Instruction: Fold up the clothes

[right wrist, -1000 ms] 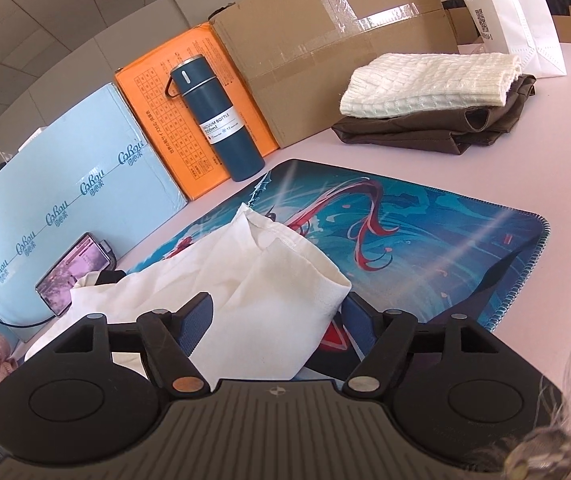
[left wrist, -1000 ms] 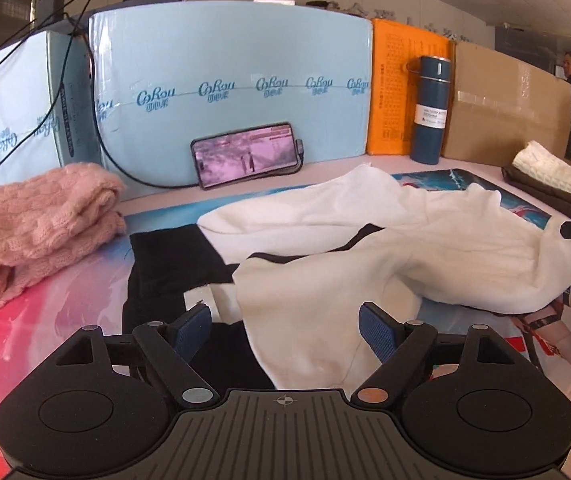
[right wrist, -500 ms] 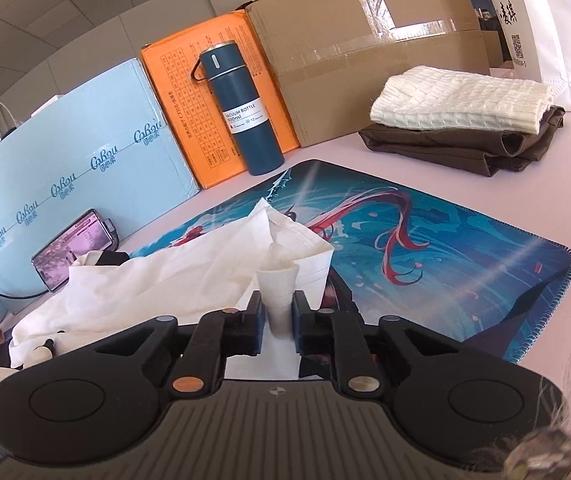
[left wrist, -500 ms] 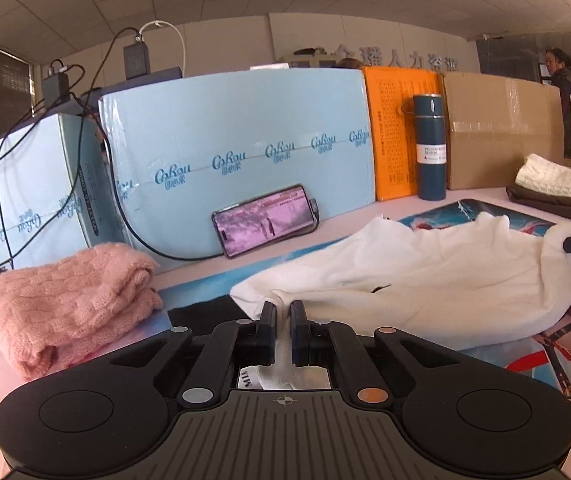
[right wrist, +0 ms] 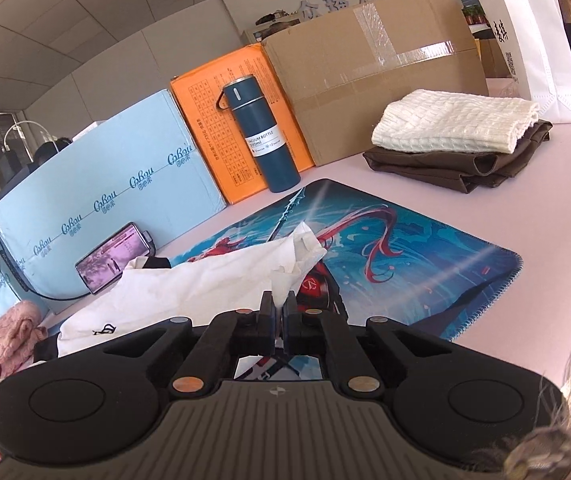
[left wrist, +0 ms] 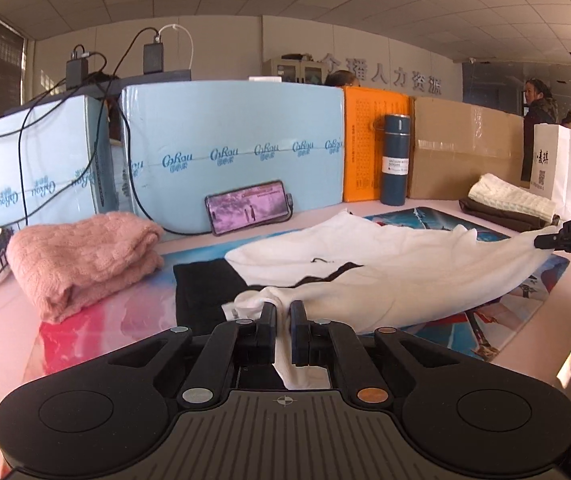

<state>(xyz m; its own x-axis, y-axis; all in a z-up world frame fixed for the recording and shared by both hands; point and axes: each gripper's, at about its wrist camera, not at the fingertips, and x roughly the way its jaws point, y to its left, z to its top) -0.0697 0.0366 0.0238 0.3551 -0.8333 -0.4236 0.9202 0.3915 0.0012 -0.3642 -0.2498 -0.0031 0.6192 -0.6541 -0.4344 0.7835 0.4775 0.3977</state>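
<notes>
Left gripper (left wrist: 281, 312) jaws pinch white garment (left wrist: 397, 264) edge; right gripper (right wrist: 278, 304) jaws likewise; black part (left wrist: 201, 292) partly hidden.

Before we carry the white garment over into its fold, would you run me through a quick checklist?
1. left gripper jaws shut on the white garment: ok.
2. right gripper jaws shut on its other end: ok.
3. Cloth raised between the two grips: ok.
4. Garment's black part off the mat: not ok, it lies there.
5. Folded stack apart from the garment: ok.
6. Grip depth: cannot tell.
</notes>
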